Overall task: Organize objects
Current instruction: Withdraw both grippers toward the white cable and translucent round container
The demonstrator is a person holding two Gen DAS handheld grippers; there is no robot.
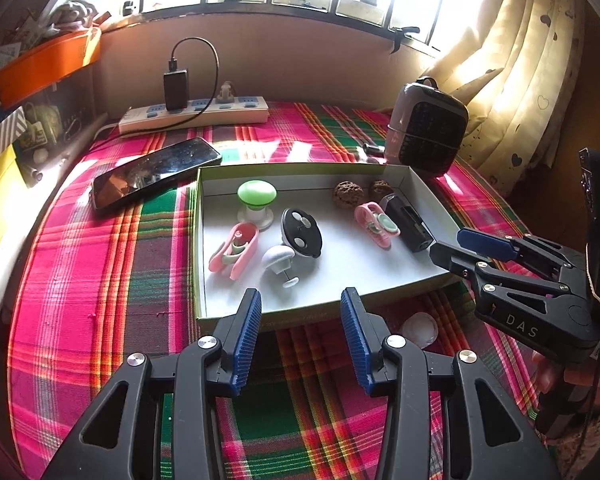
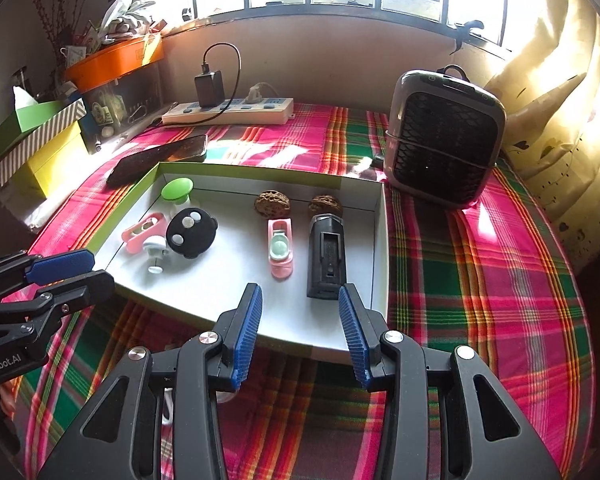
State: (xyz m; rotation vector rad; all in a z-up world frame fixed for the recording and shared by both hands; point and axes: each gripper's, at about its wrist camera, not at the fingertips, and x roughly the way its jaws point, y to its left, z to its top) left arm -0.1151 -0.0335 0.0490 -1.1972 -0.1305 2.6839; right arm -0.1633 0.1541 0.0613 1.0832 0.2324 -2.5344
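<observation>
A shallow white box (image 1: 199,240) (image 2: 381,248) lies on the plaid cloth. It holds a green knob (image 1: 257,192) (image 2: 177,189), a white knob (image 1: 277,258) (image 2: 155,246), a black disc with white dots (image 1: 301,233) (image 2: 191,231), two pink clips (image 1: 234,250) (image 1: 376,224) (image 2: 281,250), a black block (image 1: 408,222) (image 2: 327,250) and two walnuts (image 1: 348,194) (image 2: 273,203). My left gripper (image 1: 302,300) (image 2: 100,270) hovers open and empty at the box's near edge. The right gripper (image 2: 300,300) (image 1: 448,246) is open and empty near the box's right front corner.
A phone (image 1: 156,172) lies left of the box, with a power strip (image 1: 196,114) and charger behind it. A small grey fan heater (image 2: 444,136) stands at the back right. A whitish round object (image 1: 419,329) rests on the cloth in front of the box. Boxes and clutter line the left side.
</observation>
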